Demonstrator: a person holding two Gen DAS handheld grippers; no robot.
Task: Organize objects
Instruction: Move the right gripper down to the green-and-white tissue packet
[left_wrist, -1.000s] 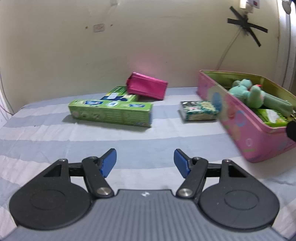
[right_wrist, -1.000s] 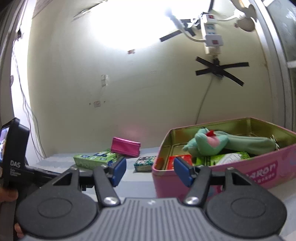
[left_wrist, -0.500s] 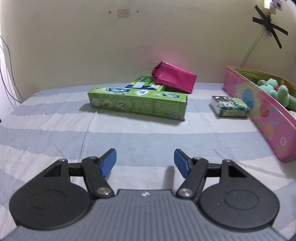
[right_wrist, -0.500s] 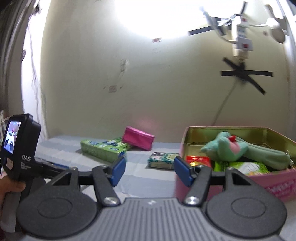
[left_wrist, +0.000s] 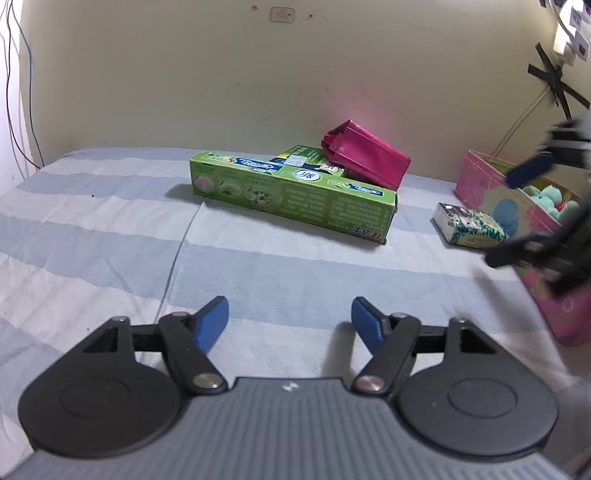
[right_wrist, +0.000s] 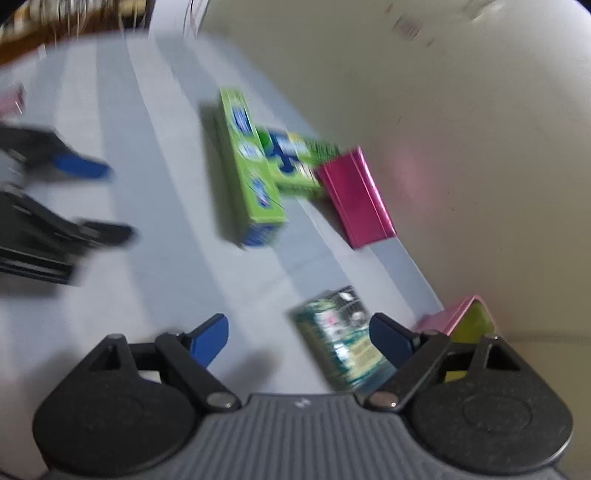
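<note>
We are opening the left gripper (left_wrist: 290, 325), its blue fingertips (left_wrist: 212, 323) standing moderately apart with nothing between them but striped bedsheet (left_wrist: 110, 229). Straight ahead of those fingers, well beyond them, a long green toothpaste box (left_wrist: 295, 195) is lying on its side; a second green box (left_wrist: 306, 160) is lying behind it, touching it, and a magenta pouch (left_wrist: 365, 158) is leaning tilted on that second box, near the cream wall (left_wrist: 221, 74). Ahead and to the right of the fingers a small green-and-white patterned packet (left_wrist: 469, 223) is lying flat, just beside the pink tin box (left_wrist: 480, 181), where a mint-green plush toy (left_wrist: 546, 199) is sitting inside.

We are opening the right gripper (right_wrist: 299, 336) too, its fingers standing wide and gripping nothing. The patterned packet (right_wrist: 340, 339) is lying on the sheet below, showing between the fingertips and closer to the right one (right_wrist: 391, 339); the blur is keeping us from telling whether that pad is touching it. Past the right fingertip a corner of the pink tin (right_wrist: 454, 317) is showing. Farther ahead the toothpaste box (right_wrist: 251, 166), the second box (right_wrist: 295, 162) and the pouch (right_wrist: 358, 199) are lying together. Far to the left of these fingers, the left gripper (right_wrist: 96, 199) is appearing, blurred.
</note>
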